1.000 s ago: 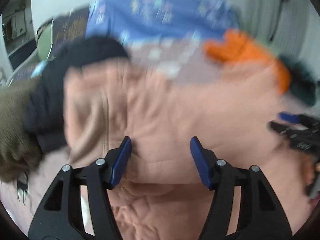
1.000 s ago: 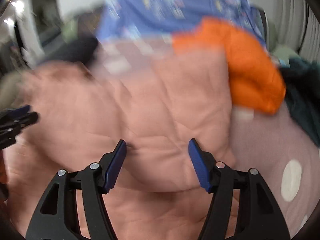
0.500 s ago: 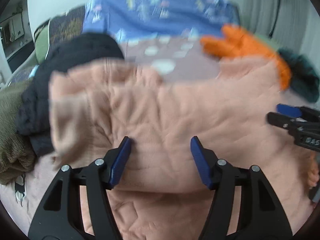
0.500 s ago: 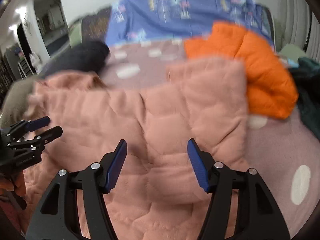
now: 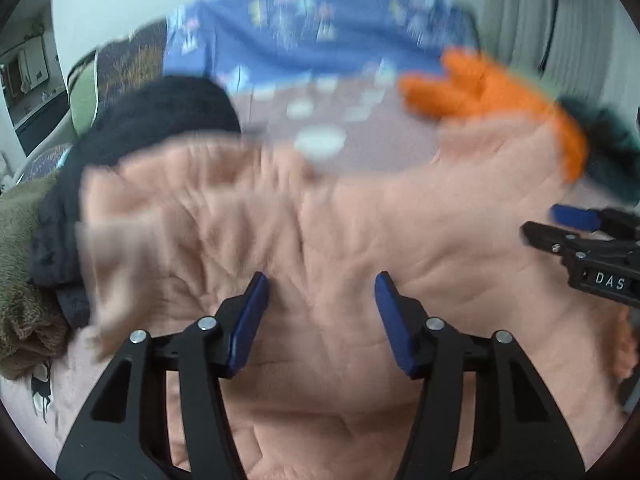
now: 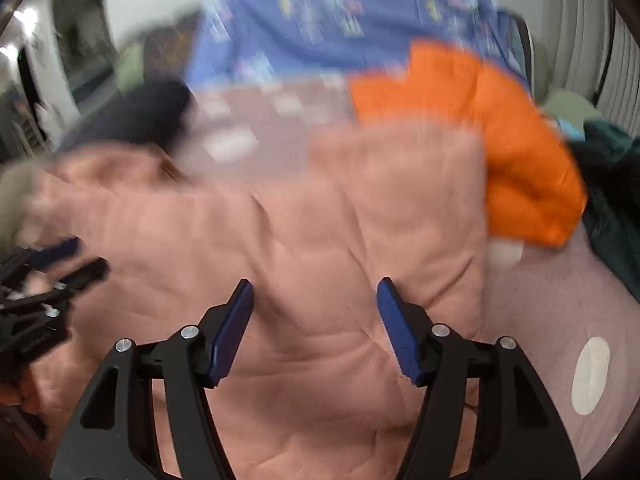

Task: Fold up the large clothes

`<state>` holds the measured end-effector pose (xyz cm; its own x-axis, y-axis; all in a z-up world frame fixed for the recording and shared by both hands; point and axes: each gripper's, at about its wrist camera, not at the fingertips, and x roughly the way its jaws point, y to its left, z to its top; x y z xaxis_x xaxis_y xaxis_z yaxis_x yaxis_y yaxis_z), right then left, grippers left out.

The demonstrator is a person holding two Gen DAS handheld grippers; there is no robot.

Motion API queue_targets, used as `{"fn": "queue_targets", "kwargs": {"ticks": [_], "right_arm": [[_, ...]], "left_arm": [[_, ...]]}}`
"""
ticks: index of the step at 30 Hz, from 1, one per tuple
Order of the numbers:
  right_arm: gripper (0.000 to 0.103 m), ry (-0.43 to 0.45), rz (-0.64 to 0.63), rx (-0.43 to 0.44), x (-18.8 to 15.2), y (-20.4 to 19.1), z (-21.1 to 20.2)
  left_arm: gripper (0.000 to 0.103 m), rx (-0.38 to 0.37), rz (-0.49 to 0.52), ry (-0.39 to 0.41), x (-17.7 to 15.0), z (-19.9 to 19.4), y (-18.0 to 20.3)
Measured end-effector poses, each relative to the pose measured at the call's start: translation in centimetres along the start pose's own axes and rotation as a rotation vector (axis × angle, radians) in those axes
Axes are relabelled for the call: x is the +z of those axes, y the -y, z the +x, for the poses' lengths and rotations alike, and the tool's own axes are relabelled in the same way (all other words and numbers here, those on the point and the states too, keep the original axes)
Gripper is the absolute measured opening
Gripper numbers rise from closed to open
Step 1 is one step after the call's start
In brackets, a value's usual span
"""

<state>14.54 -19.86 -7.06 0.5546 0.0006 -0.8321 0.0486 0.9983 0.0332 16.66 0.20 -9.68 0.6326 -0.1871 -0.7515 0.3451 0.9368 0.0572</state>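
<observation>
Below both grippers | pink quilted garment [image 5: 320, 240] spread | left gripper [image 5: 318, 292] closing, empty | right gripper [image 6: 316, 300] opening, empty

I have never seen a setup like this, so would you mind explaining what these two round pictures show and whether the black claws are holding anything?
There is no robot here: a person holds a two-finger gripper in each hand, and a fisheye camera on each looks forward along its fingers, which is why the pictures are round and bent.

One picture comes from the left gripper, the other from the right gripper. Each also catches the other at its edge.

Both look down on a bed with a pinkish dotted cover. Spread across it is a large pink quilted garment, the thing to be folded. Around it lie an orange padded jacket, a black garment, a brown fleecy one and a dark green one. A blue patterned cloth hangs behind.

Both grippers stand open above the pink garment. The left jaws have just been closing and the right opening, but neither holds anything. The pictures are blurred.
</observation>
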Motion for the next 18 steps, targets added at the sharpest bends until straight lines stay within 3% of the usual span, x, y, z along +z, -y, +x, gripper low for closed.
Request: {"fn": "queue_targets", "kwargs": {"ticks": [3, 7, 10, 15, 18], "right_arm": [[0.070, 0.030, -0.019, 0.004, -0.3, -0.2, -2.0], [0.070, 0.058, -0.012, 0.059, -2.2, 2.2, -6.9], [0.070, 0.086, 0.023, 0.021, -4.2, 5.4, -9.5], [0.070, 0.036, 0.140, 0.056, -9.5, 9.9, -11.3], [0.071, -0.008, 0.172, 0.140, -12.9, 10.8, -12.2]], "left_arm": [[0.057, 0.012, 0.020, 0.036, -0.5, -0.5, 0.3], [0.061, -0.056, 0.036, 0.088, -1.4, -5.1, -0.6], [0.066, -0.071, -0.036, 0.115, -3.4, -8.3, -3.9], [0.072, -0.118, -0.145, 0.073, -8.2, -10.1, -8.5], [0.072, -0.179, -0.154, 0.017, -11.4, -10.6, -9.4]]}}
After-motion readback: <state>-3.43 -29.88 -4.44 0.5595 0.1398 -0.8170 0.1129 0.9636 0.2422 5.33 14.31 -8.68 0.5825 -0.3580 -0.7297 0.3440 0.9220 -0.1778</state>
